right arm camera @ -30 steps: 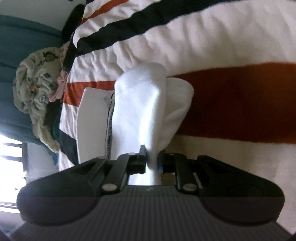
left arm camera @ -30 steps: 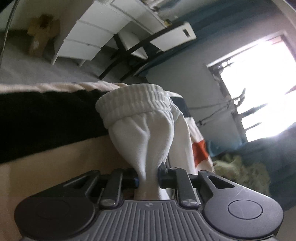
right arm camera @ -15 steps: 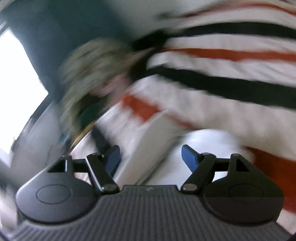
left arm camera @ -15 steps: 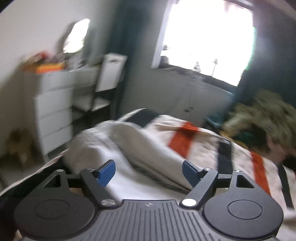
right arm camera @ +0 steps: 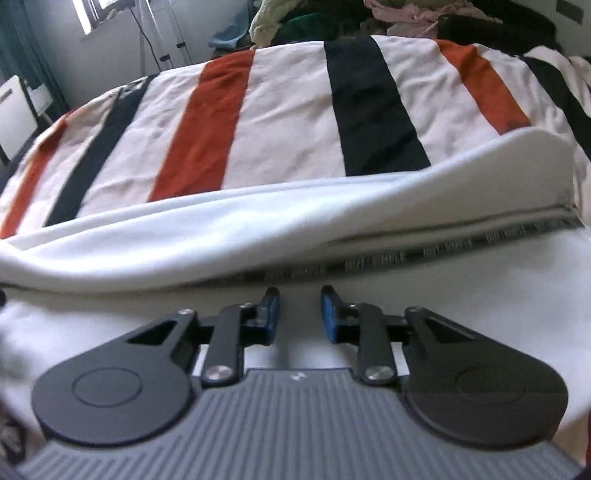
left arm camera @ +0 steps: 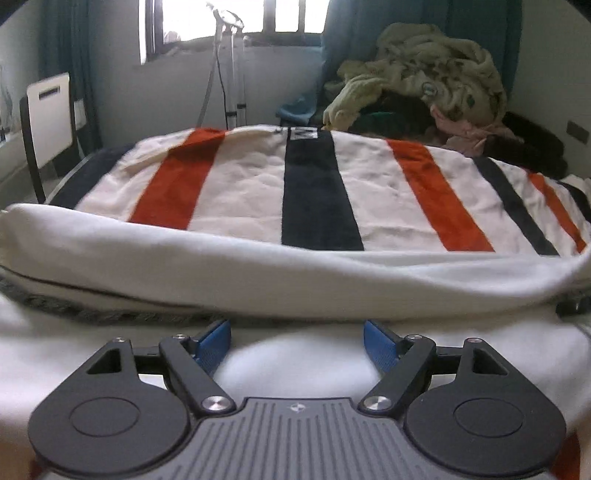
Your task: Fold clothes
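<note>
- Left gripper (left arm camera: 297, 341): jaws wide apart, nothing between them, blue pads (left arm camera: 214, 343) low over white cloth.
- Right gripper (right arm camera: 299, 312): jaws narrow with a small gap, nothing in it; pads also low over white cloth.
- White garment (left arm camera: 295, 280): lies across the bed right in front of both grippers, 9 to 3 o'clock in each wrist view. Folded ridge stands up at 12 o'clock just past the fingertips.
- Dark printed band (right arm camera: 461, 242) runs under that ridge in the right view, 12 to 3 o'clock; lettering too blurred to read. In the left view it shows only as a grey smear at 9 o'clock.
- The ridge blocks the near part of the striped blanket (left arm camera: 317, 192): cream with orange and navy stripes running away toward 12 o'clock.
- A small dark object (left arm camera: 570, 306) at 3 o'clock of the left view, cut by the garment edge; cannot tell what it is.
- Past the blanket, 1 o'clock: clothes pile (left arm camera: 424, 74), olive-beige on top, dark and pink pieces under it.
- 11 o'clock: metal stand (left arm camera: 225, 74) against the wall under the window (left arm camera: 221, 18), blown out.
- 9 o'clock far: chair (left arm camera: 48, 110), white back, dark frame, partly cut by the frame edge.
- Garment's near edge and ends run out of view on both sides.
</note>
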Available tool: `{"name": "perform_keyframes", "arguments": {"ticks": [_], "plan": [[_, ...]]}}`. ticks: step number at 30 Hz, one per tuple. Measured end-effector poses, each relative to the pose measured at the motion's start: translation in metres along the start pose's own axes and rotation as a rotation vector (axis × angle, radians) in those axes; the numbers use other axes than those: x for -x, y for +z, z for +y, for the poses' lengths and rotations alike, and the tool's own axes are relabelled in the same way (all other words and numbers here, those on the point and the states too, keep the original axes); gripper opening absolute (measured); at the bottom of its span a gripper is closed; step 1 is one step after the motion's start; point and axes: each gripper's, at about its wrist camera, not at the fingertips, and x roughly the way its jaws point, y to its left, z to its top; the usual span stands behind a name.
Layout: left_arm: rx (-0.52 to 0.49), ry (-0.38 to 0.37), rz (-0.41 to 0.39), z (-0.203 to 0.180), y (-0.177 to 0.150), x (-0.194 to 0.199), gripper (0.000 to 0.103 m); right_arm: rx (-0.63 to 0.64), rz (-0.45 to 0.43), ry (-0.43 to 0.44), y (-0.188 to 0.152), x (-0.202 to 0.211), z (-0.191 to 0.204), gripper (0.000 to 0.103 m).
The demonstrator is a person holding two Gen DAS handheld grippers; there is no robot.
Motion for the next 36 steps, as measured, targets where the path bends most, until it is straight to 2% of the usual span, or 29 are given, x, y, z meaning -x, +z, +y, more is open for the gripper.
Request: {"name": "perform_keyframes", "arguments": {"ticks": [6, 11, 16, 21, 23, 25, 27, 29, 33, 36], "plan": [[0.106, 0.019, -0.041, 0.008, 0.034, -0.057, 0.079, -0.098, -0.133, 0.004, 0.02, -0.025, -0.004, 0.028], [0.196, 0.021, -0.075, 0.027, 0.049, -0.08, 0.079, -0.08, -0.241, -0.04, 0.037, -0.04, -0.006, 0.028], [0.178, 0.004, -0.081, 0.025, 0.051, -0.079, 0.08, -0.186, -0.239, -0.039, 0.046, -0.039, -0.028, 0.027], [0.143, -0.057, -0.077, 0.011, 0.041, -0.061, 0.08, -0.305, -0.265, -0.097, 0.043, -0.012, -0.054, 0.03], [0.114, -0.093, -0.072, 0.002, 0.033, -0.048, 0.08, -0.375, -0.276, -0.072, 0.037, 0.007, -0.072, 0.03], [0.121, -0.166, -0.047, -0.003, 0.025, -0.033, 0.08, -0.446, -0.288, -0.048, 0.031, 0.026, -0.09, 0.039], [0.149, -0.222, -0.035, -0.004, 0.016, -0.016, 0.08, -0.502, -0.309, -0.027, 0.021, 0.048, -0.106, 0.064], [0.143, -0.235, -0.044, -0.005, 0.009, 0.004, 0.082, -0.6, -0.345, -0.027, 0.006, 0.071, -0.124, 0.074], [0.122, -0.221, -0.083, -0.004, -0.004, 0.044, 0.084, -0.842, -0.381, -0.04, -0.031, 0.109, -0.156, 0.075], [0.138, -0.208, -0.11, 0.003, -0.018, 0.071, 0.091, -1.008, -0.379, -0.019, -0.063, 0.123, -0.178, 0.075]]}}
